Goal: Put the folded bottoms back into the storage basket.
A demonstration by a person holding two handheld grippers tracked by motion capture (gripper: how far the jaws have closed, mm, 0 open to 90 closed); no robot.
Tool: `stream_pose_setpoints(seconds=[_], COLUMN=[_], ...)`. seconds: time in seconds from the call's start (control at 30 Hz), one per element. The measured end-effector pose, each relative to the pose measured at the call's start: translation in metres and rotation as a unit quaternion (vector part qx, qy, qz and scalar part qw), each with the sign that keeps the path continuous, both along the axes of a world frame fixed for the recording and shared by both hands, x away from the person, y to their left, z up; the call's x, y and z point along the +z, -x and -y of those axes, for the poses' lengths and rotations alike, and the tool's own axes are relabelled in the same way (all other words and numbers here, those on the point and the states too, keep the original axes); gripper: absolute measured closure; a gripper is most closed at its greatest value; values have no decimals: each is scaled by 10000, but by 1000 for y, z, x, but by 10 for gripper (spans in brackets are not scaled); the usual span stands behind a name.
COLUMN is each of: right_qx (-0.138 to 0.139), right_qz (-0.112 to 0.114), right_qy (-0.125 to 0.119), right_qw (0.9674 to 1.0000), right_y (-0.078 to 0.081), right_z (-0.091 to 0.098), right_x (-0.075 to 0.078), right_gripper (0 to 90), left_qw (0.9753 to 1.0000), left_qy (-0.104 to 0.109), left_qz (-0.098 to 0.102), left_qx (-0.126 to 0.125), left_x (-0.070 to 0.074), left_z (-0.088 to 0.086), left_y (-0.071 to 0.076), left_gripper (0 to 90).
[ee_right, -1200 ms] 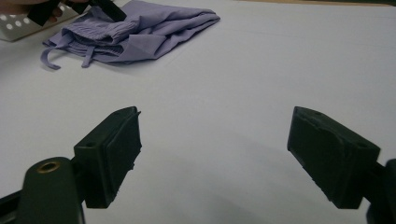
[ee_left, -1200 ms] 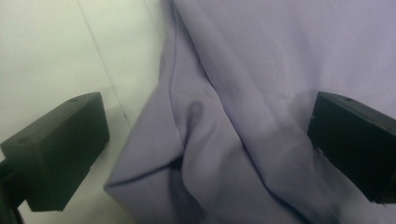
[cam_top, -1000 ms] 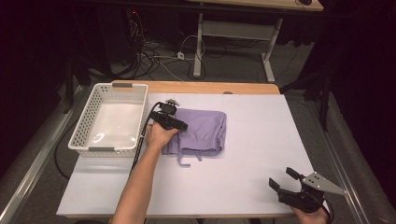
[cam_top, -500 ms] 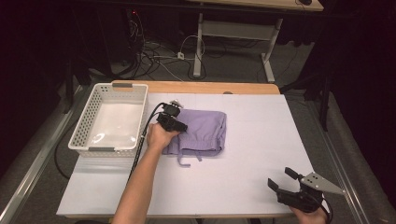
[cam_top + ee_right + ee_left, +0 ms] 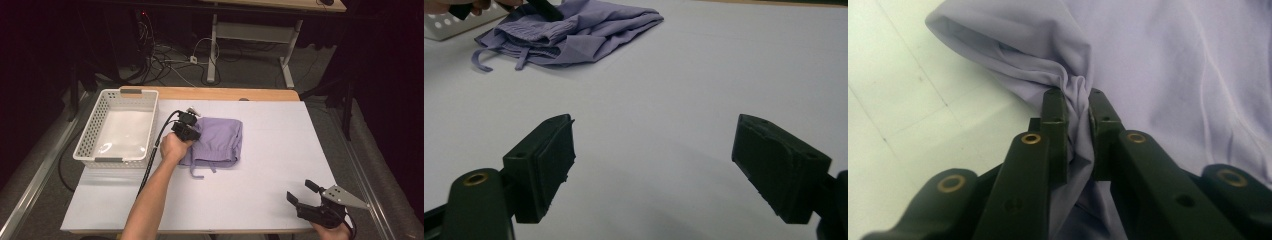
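A folded lilac garment (image 5: pixel 220 140) with drawstrings lies on the white table (image 5: pixel 260 200), just right of the basket. My left gripper (image 5: pixel 190 131) stands over the garment's left edge. In the left gripper view its jaws have just been closing, and the left gripper (image 5: pixel 1078 100) now pinches a bunched fold of the lilac garment (image 5: pixel 1173 75) between its pads. My right gripper (image 5: pixel 301 191) rests near the table's front right corner, far from the cloth. In the right gripper view the right gripper (image 5: pixel 659 165) is wide open with nothing in it, facing the garment (image 5: pixel 589 25).
A white perforated basket (image 5: pixel 90 135) stands at the table's left, with nothing inside it; its corner (image 5: pixel 439 25) appears in the right gripper view. A black cable (image 5: pixel 150 165) trails along the left forearm. Cables and desk legs lie on the floor beyond the table's far edge.
The left gripper has settled slightly closer onto the garment's left edge. The garment lies as before and the right gripper has not moved.
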State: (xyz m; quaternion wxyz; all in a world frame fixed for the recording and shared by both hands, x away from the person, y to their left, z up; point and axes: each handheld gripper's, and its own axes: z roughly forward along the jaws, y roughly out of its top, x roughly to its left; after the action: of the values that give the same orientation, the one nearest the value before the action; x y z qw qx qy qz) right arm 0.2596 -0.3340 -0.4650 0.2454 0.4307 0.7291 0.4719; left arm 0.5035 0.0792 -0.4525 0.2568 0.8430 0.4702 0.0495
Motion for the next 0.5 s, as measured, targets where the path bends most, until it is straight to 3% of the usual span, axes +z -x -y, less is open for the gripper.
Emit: stream_pose_setpoints(seconds=[0.2,0.37,0.5], right_qx=[4,-24,-4], right_qz=[-5,-14,7], right_qy=[5,-28,-13], right_qw=[10000,10000,10000], right_y=[0,1,1], right_z=[0,0,0], right_x=[0,0,1], right_gripper=[181,181,181], left_qw=[9995,9978,9956], left_qy=[214,183,394], left_qz=[229,595,776], left_qx=[-79,-228,-339], left_x=[17,43,64], left_z=[-4,-4,-4], left_y=[6,15,21], left_gripper=[804,803,803])
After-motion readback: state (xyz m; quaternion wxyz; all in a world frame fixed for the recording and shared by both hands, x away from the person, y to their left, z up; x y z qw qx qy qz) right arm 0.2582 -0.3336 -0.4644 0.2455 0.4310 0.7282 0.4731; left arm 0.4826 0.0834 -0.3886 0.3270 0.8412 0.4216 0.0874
